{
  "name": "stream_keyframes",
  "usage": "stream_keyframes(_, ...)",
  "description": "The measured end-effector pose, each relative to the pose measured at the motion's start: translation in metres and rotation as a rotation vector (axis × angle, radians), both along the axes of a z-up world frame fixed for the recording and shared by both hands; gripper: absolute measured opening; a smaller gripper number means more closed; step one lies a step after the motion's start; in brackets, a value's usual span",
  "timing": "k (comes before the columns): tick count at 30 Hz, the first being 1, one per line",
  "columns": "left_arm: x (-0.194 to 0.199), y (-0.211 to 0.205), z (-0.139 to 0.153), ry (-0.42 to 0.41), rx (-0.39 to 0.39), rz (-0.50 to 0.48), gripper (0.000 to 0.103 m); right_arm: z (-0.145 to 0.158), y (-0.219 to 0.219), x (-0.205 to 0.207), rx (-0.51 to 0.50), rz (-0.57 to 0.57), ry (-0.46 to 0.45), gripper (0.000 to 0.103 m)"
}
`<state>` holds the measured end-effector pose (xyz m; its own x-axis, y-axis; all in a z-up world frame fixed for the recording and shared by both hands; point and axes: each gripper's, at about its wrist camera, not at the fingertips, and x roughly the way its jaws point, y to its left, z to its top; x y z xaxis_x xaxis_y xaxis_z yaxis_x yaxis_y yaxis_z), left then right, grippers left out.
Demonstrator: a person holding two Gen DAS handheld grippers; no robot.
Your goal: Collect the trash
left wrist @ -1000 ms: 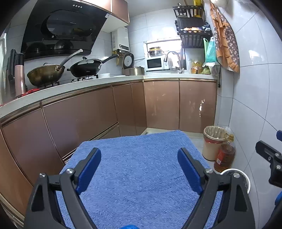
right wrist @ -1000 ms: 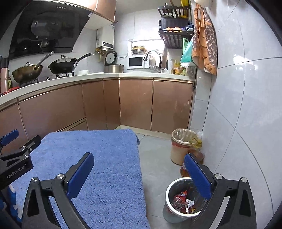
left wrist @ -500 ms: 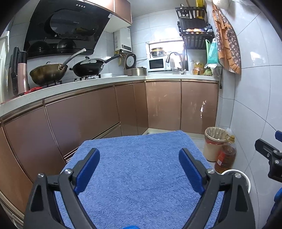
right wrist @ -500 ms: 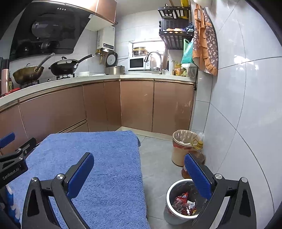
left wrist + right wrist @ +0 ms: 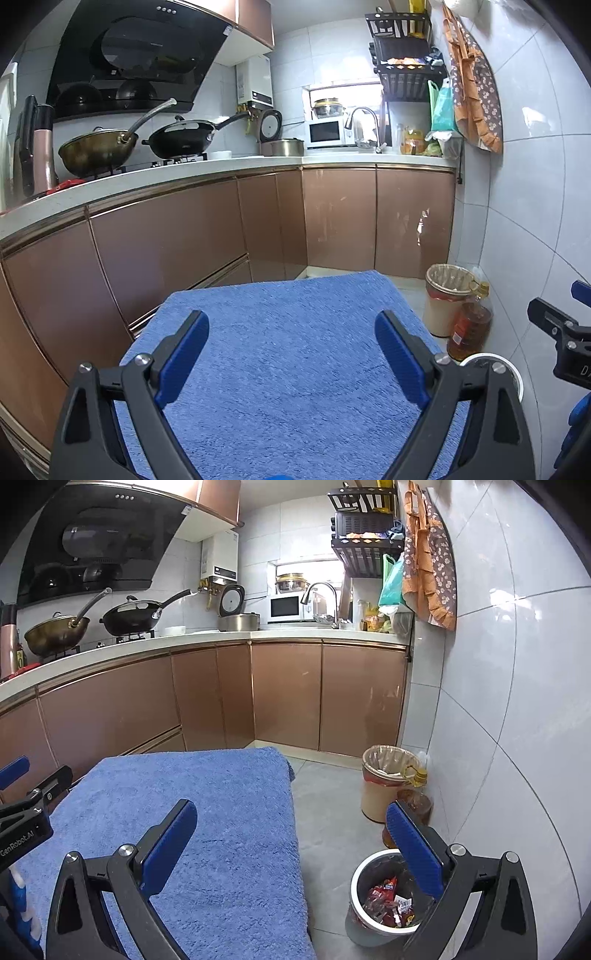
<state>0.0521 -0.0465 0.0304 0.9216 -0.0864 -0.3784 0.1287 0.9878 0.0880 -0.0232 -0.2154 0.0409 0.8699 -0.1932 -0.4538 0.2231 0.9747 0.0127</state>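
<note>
We hold both grippers, left (image 5: 291, 345) & right (image 5: 291, 843), fingers spread, empty, over a bare blue towel (image 5: 288, 354). Trash (image 5: 386, 904) sits in the floor bin (image 5: 360, 871) by the tiled wall (image 5: 498, 701); cabinets (image 5: 288, 698) behind.

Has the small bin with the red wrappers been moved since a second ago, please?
No. The small bin sits on the floor by the white wall, in front of the oil bottle and lined bin, as before.
</note>
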Motion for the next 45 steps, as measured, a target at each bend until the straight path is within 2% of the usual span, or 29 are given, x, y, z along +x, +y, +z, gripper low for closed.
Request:
stream_keyframes(18,0.018,-0.043,-0.011,0.009,0.030,-0.103,0.091,-0.010,-0.048,-0.007,0.011,-0.154,0.023,0.103)
stream_keyframes(45,0.021,-0.050,-0.018,0.011,0.055,-0.111,0.091,-0.017,-0.052,-0.003,0.011,-0.152,0.023,0.103)
